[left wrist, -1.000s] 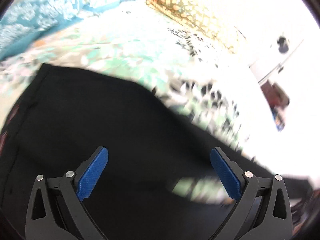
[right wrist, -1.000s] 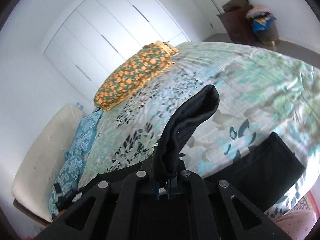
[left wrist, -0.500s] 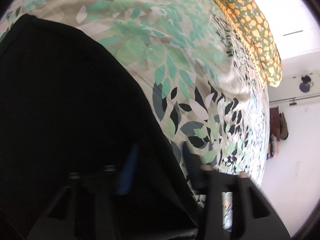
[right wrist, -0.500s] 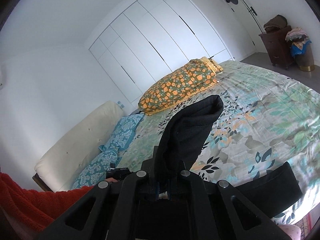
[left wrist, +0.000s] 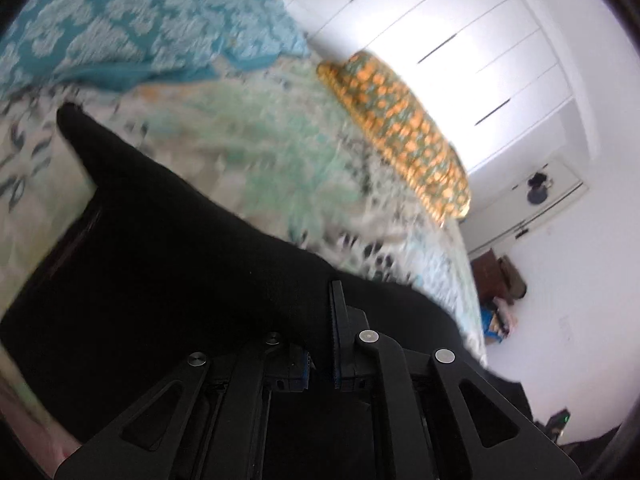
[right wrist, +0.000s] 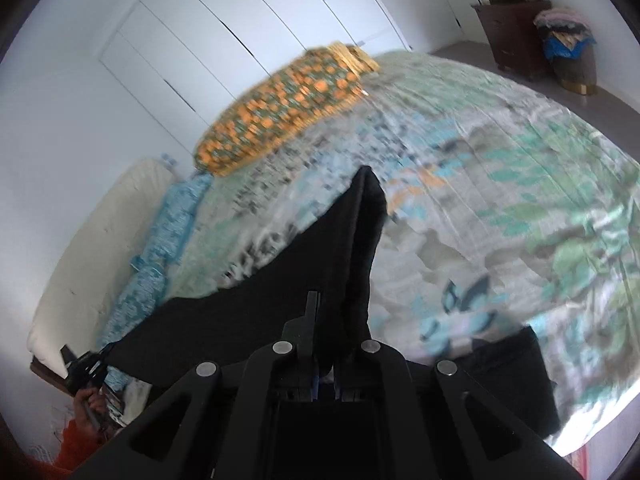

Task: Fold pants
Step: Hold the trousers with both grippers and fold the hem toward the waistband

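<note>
Black pants [left wrist: 168, 264] over a bed [right wrist: 520, 200] with a leaf-print cover, part lifted, part lying on the cover. In the right wrist view one corner of the cloth stands up in a peak ahead of the fingers, and a sheet of it runs down and to the left toward the other gripper; a further dark portion lies at the near right edge of the bed. In the left wrist view the cloth spreads up and left from the fingers to a second point.

Left gripper [left wrist: 320, 344]: jaws together, clamped on a fold of the pants; the cloth bulges just ahead of the pads. Right gripper [right wrist: 324, 344]: jaws together, clamped on the pants at the base of the raised peak.

Surroundings: an orange-spotted pillow [right wrist: 280, 120] at the far side of the bed, blue patterned pillows [left wrist: 120, 36] beside it, white wardrobe doors [right wrist: 240, 32] behind. A hand in an orange sleeve [right wrist: 76, 448] shows at lower left of the right wrist view. Both views are blurred.

Step in hand, as judged: both ends of one edge are gripped and the garment is raised for a fold. The next move calls for carrying the two held points across together, keeping the edge taut between them, laying it square on the part that lies on the bed, then releasing.
</note>
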Demonstrator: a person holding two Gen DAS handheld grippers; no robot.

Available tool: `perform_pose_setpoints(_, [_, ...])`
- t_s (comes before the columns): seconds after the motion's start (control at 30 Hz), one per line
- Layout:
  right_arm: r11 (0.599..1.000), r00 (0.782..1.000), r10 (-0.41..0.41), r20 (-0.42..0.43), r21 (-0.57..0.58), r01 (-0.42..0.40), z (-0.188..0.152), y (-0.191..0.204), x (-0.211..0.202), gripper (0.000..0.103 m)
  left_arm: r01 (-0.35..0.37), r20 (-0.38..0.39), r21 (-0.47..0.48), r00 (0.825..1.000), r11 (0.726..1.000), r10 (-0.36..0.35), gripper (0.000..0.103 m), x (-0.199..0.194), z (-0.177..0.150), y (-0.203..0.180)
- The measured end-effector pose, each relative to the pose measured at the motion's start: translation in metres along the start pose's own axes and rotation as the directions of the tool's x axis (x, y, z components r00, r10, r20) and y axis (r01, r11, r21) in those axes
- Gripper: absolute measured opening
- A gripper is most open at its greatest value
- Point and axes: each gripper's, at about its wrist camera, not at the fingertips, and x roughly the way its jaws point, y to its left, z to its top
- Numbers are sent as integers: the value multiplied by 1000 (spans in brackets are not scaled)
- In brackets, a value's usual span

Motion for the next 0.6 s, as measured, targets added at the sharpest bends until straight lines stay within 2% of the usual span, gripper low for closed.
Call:
perform_pose_setpoints(0.07, [992,985,-122,-123,0,123,-15,-28,25,5,-63,-126,10,990,998,64,6,21,-47,22])
perform_pose_setpoints(0.1, [985,968,-172,-181,-10,173,-24,-40,36,5,-98,-189,9,977,995,98,6,35,-71,34])
perform_pose_setpoints(0.2, [968,926,-244,-287,-17,250,-46,-66,51,5,-120,-304,-40,947,992,102,6,56,-103,48])
perform_pose_setpoints(0.27, [963,917,-262,-299,-14,271,-53,-75,50,5,-119,-317,-23,942,993,106,6,58,-103,42])
perform_pose_setpoints(0.37, [962,924,-246,-294,43,269,-58,-89,43,5,-106,-314,1,944,994,101,6,50,-97,34])
perform_pose_setpoints(0.47, [955,920,-273,-283,35,294,-58,-88,36,5,-104,-332,1,938,995,99,6,47,-100,29])
perform_pose_setpoints(0.6, [931,886,-360,-293,-52,361,-59,-82,37,6,-83,-369,6,926,997,79,6,43,-109,22])
